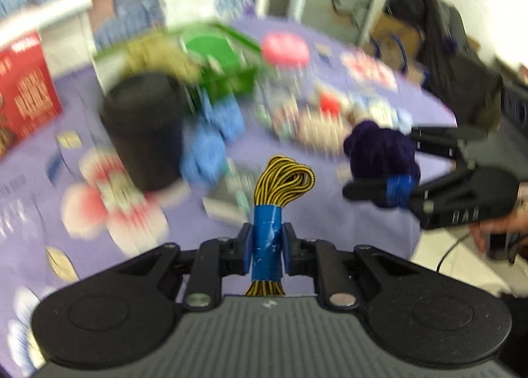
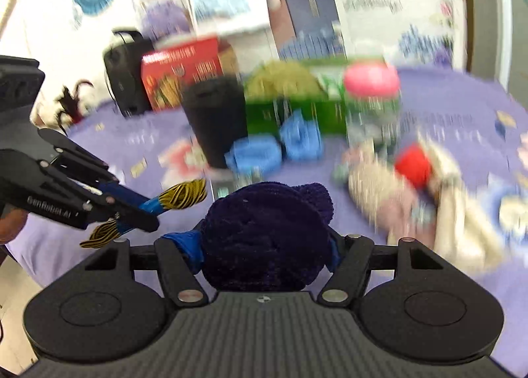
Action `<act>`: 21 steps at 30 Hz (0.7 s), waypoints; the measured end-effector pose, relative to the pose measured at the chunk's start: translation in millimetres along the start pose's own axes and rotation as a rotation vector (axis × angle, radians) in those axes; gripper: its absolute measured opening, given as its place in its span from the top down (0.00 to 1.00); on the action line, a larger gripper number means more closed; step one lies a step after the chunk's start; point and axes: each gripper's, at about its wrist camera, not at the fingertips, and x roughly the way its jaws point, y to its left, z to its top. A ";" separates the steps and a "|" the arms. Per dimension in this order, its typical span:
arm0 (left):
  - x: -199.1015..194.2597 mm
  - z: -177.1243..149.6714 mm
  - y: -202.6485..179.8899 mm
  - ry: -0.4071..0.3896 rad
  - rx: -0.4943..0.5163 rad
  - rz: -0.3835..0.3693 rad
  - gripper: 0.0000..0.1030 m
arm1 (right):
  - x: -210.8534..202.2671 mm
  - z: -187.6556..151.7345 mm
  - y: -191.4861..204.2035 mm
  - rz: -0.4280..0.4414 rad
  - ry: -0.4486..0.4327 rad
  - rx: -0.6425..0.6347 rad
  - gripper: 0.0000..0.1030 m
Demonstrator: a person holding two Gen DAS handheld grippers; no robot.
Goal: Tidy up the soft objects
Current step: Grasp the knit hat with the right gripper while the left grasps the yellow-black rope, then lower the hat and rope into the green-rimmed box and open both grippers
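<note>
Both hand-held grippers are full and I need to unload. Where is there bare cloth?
Bare purple tablecloth shows between the red box and black cup. Crowded: the blue cloth rolls, green bin, pink-lidded jar and the fabric pile.

Motion blur is smearing everything beyond the tongs: the black cup (image 1: 145, 127), green bin (image 2: 297, 107) and pink-lidded jar (image 2: 371, 104) are showing no detail.

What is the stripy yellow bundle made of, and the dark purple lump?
Yellow-and-black cord bundle: looks like braided fabric cord, matte, looped strands showing, bound by a glossy blue band. Purple lump: probably fuzzy yarn or knit, soft nubbly surface.
</note>
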 end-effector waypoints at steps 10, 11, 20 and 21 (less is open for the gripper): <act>20.0 162.2 42.8 -0.149 -0.024 0.253 0.85 | 63.6 157.9 -51.4 -0.032 -0.094 -0.140 0.48; 30.6 175.8 49.4 -0.138 -0.023 0.272 0.85 | 78.1 172.4 -58.6 -0.034 -0.065 -0.136 0.48; 89.8 225.9 115.1 -0.096 -0.204 0.287 0.23 | 175.5 218.2 -115.0 -0.137 0.144 -0.021 0.45; 90.9 227.0 116.3 -0.094 -0.209 0.289 0.23 | 175.6 218.4 -116.5 -0.137 0.132 -0.016 0.45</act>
